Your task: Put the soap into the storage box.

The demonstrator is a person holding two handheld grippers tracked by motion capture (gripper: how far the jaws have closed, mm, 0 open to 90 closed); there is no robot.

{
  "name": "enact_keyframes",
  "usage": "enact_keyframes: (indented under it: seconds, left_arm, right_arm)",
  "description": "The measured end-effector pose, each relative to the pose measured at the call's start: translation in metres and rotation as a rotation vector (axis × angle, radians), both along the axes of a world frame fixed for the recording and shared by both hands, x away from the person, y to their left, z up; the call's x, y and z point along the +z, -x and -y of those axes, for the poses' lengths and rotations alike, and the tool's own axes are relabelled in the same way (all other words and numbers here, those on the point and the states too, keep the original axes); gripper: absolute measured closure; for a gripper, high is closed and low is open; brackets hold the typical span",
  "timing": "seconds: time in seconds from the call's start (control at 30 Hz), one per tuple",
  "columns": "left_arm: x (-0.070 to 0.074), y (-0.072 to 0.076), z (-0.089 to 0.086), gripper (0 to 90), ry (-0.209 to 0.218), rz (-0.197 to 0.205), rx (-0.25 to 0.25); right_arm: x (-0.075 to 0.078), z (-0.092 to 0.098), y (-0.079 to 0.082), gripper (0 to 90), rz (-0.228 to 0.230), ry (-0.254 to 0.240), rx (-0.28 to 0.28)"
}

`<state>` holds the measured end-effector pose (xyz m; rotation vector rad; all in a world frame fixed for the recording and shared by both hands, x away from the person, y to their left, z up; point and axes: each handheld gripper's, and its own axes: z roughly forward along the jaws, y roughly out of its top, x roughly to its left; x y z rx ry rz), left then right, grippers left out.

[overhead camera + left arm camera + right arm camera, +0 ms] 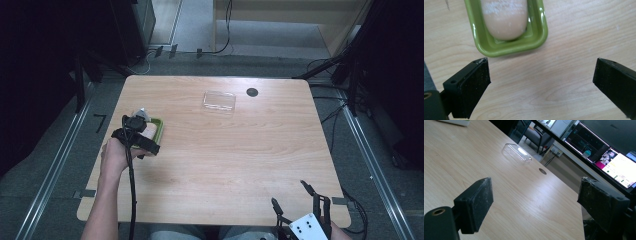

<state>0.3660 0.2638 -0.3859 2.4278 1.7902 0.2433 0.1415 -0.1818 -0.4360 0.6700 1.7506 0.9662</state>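
Left tool is sitting wide, jaws gaping with bare wood between them, gripping nothing. It's hovering just short of the green dish, which is resting flat on the worktop near its left edge. The pale oblong bar is lying inside the dish, lengthwise, its rounded end facing the tool. From above, the left hand is holding the tool against the near side of the dish, cable trailing back along the forearm.

Right tool is also standing wide, nothing between its pads, parked over the near right corner of the worktop, well apart from the dish.

Clear plastic lid is lying on the far side, just beside the round cable hole.
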Motion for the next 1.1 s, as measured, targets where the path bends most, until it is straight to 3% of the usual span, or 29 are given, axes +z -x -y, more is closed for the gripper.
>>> enact_keyframes:
  seconds: [0.33,0.6,0.97,1.1]
  left_arm:
    - [-0.014,0.026,-0.003,1.2,-0.010,-0.046,-0.009]
    - [-0.018,0.047,-0.002,1.2,-0.018,-0.044,-0.016]
    - [-0.037,0.072,-0.004,1.3,-0.043,-0.089,-0.033]
    - [-0.042,0.080,-0.004,1.3,-0.034,-0.097,-0.042]
  right_arm:
    - [0.000,0.001,0.000,13.2,0.000,-0.004,0.000]
    - [0.000,0.001,0.000,13.2,0.002,-0.006,0.000]
    - [0.000,0.001,0.001,13.2,0.005,-0.007,0.003]
    - [0.000,0.000,0.001,13.3,0.003,-0.008,0.004]
